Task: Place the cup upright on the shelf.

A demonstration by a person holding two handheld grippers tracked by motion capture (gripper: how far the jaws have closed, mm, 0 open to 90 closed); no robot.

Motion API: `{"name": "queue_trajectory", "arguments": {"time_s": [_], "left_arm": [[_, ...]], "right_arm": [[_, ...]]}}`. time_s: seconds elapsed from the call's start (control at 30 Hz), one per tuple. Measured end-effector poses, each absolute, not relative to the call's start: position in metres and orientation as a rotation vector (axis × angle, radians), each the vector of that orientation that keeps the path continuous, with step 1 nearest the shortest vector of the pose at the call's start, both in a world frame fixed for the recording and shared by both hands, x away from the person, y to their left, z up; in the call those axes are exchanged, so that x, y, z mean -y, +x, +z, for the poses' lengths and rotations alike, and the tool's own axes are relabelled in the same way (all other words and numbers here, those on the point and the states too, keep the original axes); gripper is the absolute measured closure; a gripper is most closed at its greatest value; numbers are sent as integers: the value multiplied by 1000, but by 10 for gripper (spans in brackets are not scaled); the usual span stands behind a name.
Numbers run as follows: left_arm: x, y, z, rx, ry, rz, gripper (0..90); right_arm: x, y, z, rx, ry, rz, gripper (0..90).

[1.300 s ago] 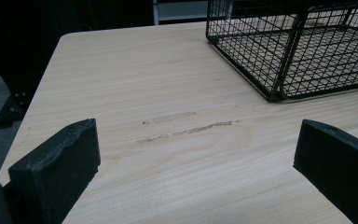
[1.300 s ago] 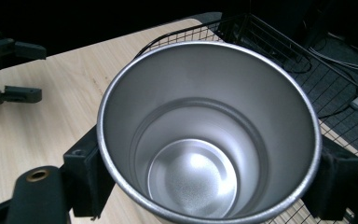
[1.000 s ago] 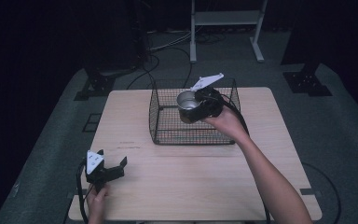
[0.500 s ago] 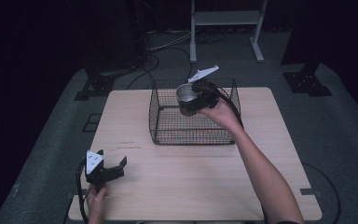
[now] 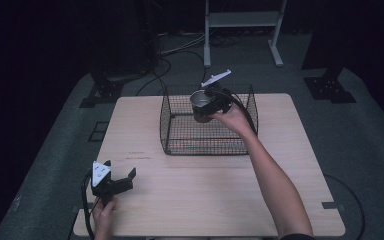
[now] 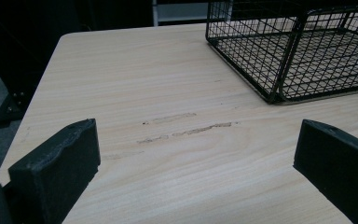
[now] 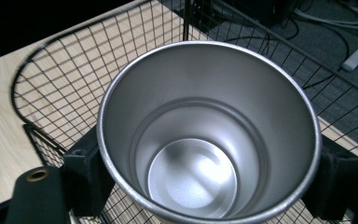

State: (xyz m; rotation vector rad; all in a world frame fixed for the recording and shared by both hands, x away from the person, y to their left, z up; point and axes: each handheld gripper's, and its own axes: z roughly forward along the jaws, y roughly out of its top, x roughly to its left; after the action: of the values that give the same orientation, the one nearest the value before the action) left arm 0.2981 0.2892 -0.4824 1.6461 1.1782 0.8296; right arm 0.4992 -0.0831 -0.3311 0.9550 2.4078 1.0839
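Gripping a steel cup (image 7: 208,135) over the wire basket (image 5: 177,142), the right gripper (image 5: 211,102) likely transfers it; left gripper (image 5: 111,182) rests, jaws apart.

The pale wooden counter (image 5: 220,200) is lit from above amid dark surroundings; soft glare is seen inside the shiny steel cup (image 7: 205,140).
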Motion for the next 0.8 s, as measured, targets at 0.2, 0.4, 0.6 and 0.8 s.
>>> {"name": "queue_trajectory", "arguments": {"time_s": [0.2,0.4,0.6,0.8], "left_arm": [[-290,298,-482,-1179,1645,826,0],[-290,298,-482,-1180,1637,822,0],[-290,298,-482,-1179,1635,824,0],[-290,298,-482,-1181,1629,821,0]], "right_arm": [[81,509,-343,-2407,1001,1083,180],[79,517,-352,-2412,1030,1082,180],[80,523,-362,-2432,1059,1075,179],[79,528,-373,-2445,1071,1046,180]]}}
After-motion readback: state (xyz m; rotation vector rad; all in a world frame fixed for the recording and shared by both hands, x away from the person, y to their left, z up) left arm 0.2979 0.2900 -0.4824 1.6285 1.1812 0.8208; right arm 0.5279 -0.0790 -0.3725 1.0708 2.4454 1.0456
